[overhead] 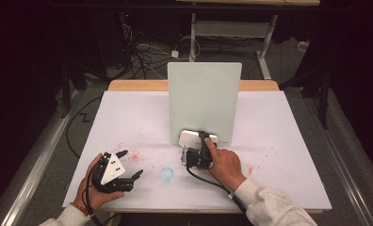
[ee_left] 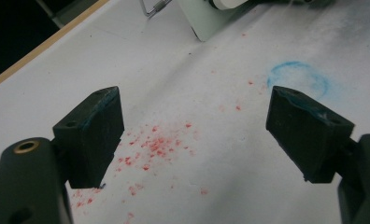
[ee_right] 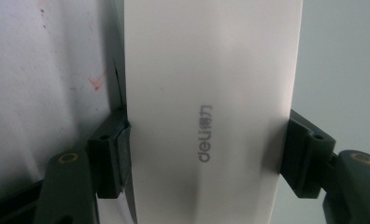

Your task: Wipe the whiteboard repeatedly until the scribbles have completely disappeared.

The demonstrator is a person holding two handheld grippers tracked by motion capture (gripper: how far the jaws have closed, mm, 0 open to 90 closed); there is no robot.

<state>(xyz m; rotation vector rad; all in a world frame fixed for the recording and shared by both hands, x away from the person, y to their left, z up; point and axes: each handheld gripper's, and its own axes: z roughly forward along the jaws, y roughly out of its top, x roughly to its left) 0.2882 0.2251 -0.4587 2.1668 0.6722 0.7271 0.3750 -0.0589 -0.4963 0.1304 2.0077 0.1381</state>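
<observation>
A pale green board [overhead: 204,101] stands upright near the middle of the white surface [overhead: 279,141], its lower edge on the sheet and its back toward the far edge. Scattered red specks [ee_left: 157,144] mark the surface toward the near left corner, a faint blue ring [overhead: 166,174] lies close to the near edge, and a few more red flecks [overhead: 250,168] sit right of centre. Nothing stands between the two grippers.

The white eraser block [ee_right: 211,107], printed with "deli", lies at the foot of the board on its near side. The right gripper [overhead: 201,147] has its fingers [ee_right: 110,154] pressed against the block's two long sides, pinching it, with the board just behind.

The left gripper [overhead: 131,165] is held near the near left corner, well apart from the block, its fingers [ee_left: 92,133] spread wide over the red specks and gripping nothing.
</observation>
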